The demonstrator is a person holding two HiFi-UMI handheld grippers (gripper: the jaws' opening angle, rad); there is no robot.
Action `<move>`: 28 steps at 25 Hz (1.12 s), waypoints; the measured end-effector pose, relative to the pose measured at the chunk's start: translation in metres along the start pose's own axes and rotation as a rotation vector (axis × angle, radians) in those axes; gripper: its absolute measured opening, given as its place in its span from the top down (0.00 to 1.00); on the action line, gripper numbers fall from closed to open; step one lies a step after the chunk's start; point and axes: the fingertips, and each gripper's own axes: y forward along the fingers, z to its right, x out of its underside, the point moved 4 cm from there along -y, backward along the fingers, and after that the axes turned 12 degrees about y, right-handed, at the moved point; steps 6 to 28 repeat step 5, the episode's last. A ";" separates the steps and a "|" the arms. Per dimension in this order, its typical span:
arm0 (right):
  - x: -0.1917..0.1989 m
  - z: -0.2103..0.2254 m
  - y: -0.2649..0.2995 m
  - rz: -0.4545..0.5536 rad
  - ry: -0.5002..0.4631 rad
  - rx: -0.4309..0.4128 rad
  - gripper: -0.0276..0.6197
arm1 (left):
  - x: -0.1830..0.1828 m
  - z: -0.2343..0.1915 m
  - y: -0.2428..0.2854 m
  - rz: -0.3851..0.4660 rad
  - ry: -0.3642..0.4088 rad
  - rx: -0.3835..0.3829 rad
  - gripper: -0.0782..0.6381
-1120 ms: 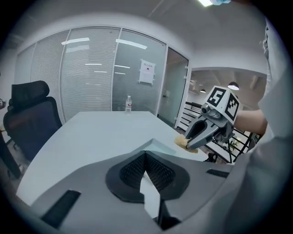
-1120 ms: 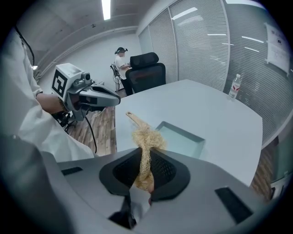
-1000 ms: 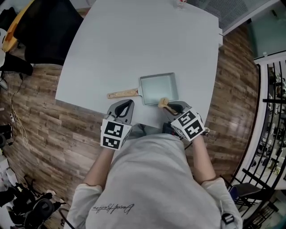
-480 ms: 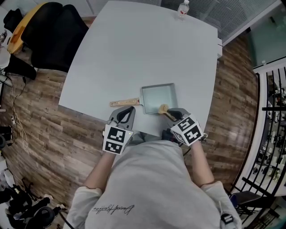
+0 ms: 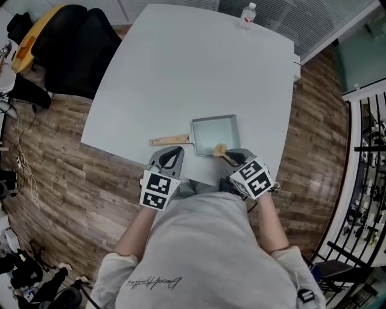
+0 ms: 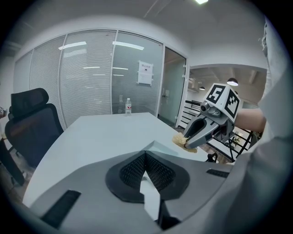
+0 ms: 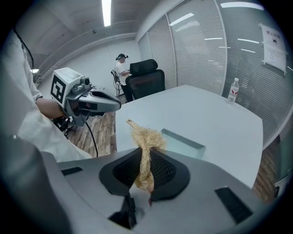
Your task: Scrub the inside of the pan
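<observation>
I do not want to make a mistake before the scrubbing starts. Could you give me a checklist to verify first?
1. Right tongs grip the scrubber: ok.
2. Left tongs hold the pan handle: not ok; shut, empty, short of it.
3. Pan upright on the table: ok.
4. Scrubber touching the pan floor: cannot tell.
5. Bottle away from the pan: ok, at the far edge.
</observation>
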 end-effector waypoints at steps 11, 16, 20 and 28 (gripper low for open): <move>0.000 -0.002 0.001 0.000 0.001 -0.005 0.85 | 0.000 0.002 0.000 0.002 0.003 0.006 0.88; 0.000 -0.002 0.001 0.000 0.001 -0.005 0.85 | 0.000 0.002 0.000 0.002 0.003 0.006 0.88; 0.000 -0.002 0.001 0.000 0.001 -0.005 0.85 | 0.000 0.002 0.000 0.002 0.003 0.006 0.88; 0.000 -0.002 0.001 0.000 0.001 -0.005 0.85 | 0.000 0.002 0.000 0.002 0.003 0.006 0.88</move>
